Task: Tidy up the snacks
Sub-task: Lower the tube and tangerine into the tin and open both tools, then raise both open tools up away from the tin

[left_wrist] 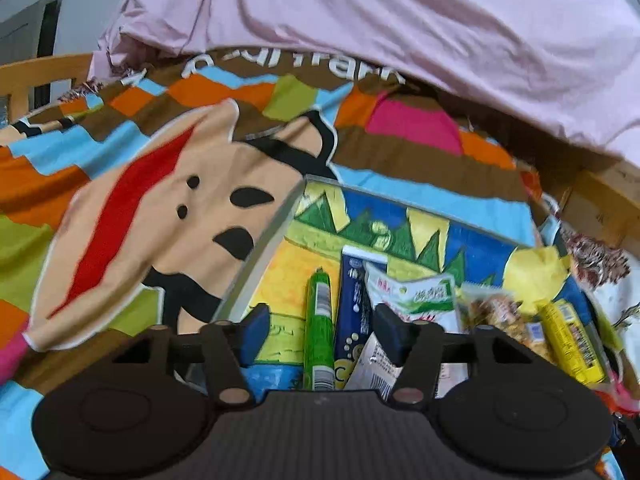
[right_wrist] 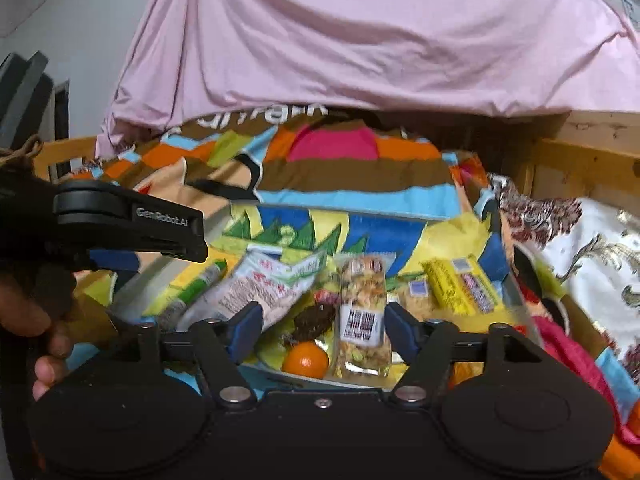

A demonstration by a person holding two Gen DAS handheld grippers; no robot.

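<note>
The snacks lie together on a painted tray (right_wrist: 404, 236) with a grey rim, its face covered in blue, yellow and green shapes. From the right wrist view, a clear nut bar packet (right_wrist: 363, 320) with a barcode label lies lengthwise at the near middle, directly between the fingers of the right tongs (right_wrist: 322, 328), which stand spread with no pad pressing on it. Just left of the bar sit a small orange (right_wrist: 306, 359) and a dark, rough-looking snack (right_wrist: 314, 320) above it. A white and green pouch (right_wrist: 266, 284) lies tilted further left, a green tube (right_wrist: 200, 284) beyond it near the tray's left rim, and a yellow packet (right_wrist: 460, 284) to the right. In the left wrist view the green tube (left_wrist: 319, 332) lies lengthwise beside a dark blue box (left_wrist: 356, 312), with the white and green pouch (left_wrist: 412, 292) partly over that box; the left tongs (left_wrist: 320, 330) are spread around the tube and box, and neither pad presses on them. The left tongs (right_wrist: 132, 224) also show from the side at the left of the right wrist view, with a hand (right_wrist: 36, 320) below them. The tray rests on a bright cartoon blanket (left_wrist: 152, 208), and a pink sheet (left_wrist: 380, 20) is draped behind it. A wooden frame (right_wrist: 580, 160) stands to the right.
</note>
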